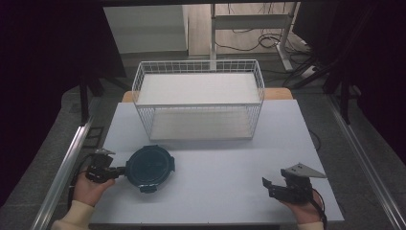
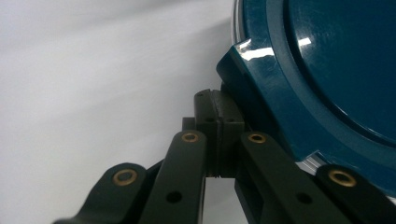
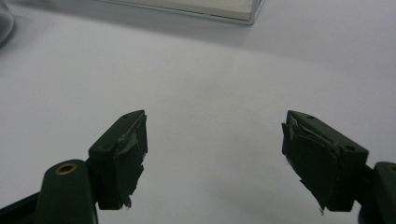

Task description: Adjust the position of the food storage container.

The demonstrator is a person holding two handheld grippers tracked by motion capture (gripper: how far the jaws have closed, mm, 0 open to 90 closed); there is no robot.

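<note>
A round container with a dark teal lid (image 1: 149, 167) lies on the white table (image 1: 230, 167) at the front left. My left gripper (image 1: 122, 171) reaches it from the left. In the left gripper view the jaws (image 2: 218, 107) are pressed together at the lid's side latch tab (image 2: 252, 88), apparently pinching its edge. The teal lid (image 2: 336, 60) rises at the upper right of that view. My right gripper (image 1: 267, 186) rests at the front right of the table, and my right gripper (image 3: 215, 135) is open with bare table between its fingers.
A white wire basket (image 1: 201, 122) with a pale floor stands across the back middle of the table; its base edge (image 3: 210, 11) appears at the top of the right gripper view. Metal rails run along both table sides. A table leg and cables lie behind.
</note>
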